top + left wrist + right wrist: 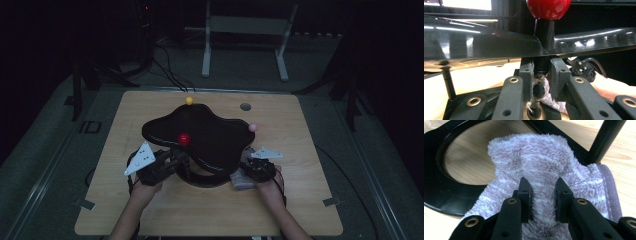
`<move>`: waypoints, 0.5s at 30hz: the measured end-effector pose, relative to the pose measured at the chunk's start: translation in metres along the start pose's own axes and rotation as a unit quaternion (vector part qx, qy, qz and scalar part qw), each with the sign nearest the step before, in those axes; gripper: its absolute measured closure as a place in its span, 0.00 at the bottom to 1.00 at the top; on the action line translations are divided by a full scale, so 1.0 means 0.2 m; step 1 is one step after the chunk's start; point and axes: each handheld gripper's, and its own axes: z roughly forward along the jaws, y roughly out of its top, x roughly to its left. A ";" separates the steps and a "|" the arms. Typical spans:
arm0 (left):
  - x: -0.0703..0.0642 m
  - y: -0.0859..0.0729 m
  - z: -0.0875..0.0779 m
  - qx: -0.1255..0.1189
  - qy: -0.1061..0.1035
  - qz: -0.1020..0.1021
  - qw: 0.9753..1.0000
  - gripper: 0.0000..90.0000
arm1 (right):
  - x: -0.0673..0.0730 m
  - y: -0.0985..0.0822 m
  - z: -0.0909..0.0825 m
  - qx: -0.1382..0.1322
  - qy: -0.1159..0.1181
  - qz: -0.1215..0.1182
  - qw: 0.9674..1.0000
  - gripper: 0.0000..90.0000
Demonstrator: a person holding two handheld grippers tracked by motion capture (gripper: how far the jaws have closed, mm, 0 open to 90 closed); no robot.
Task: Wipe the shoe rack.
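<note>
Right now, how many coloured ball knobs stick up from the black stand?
3: a red knob near the left claw, a yellow knob at the far edge, a pink knob at the right. Others may be hidden.

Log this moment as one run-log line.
left gripper: shut on post | right gripper: shut on cloth | cloth: beside stand base | table: wood

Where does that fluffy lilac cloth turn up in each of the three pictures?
High view: the fluffy lilac cloth lies at lower centre-right, under the right hand-held gripper.
Left gripper view: a bit of it at bottom centre, behind the jaws shut on the black post.
Right gripper view: centre, pinched between the jaws.
Shared landmark: the glossy black stand.
</note>
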 end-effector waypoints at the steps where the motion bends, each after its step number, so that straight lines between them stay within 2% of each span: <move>1: 0.00 0.00 0.00 0.000 0.000 0.000 1.000 0.83 | 0.00 0.01 0.00 0.001 0.000 0.003 1.000 0.80; 3: 0.00 0.00 0.00 0.000 -0.001 0.000 1.000 0.83 | 0.00 0.04 0.00 -0.004 -0.006 0.000 1.000 0.80; 6: 0.00 0.00 0.00 0.001 -0.001 -0.002 1.000 0.83 | -0.03 0.08 0.00 -0.020 -0.008 0.018 1.000 0.79; 8: 0.00 0.00 0.00 0.000 -0.002 -0.002 1.000 0.83 | -0.05 0.10 0.01 -0.023 -0.017 0.017 0.999 0.79; 11: 0.00 0.00 0.00 0.000 -0.002 -0.002 1.000 0.83 | -0.07 0.10 0.05 -0.015 -0.020 0.023 0.999 0.79; 13: 0.00 0.00 0.00 0.001 -0.001 0.001 1.000 0.83 | -0.09 0.09 0.09 -0.005 -0.011 0.022 1.000 0.79; 15: 0.00 0.00 0.00 -0.001 -0.002 -0.001 1.000 0.83 | -0.08 0.09 0.09 0.002 -0.008 0.024 1.000 0.79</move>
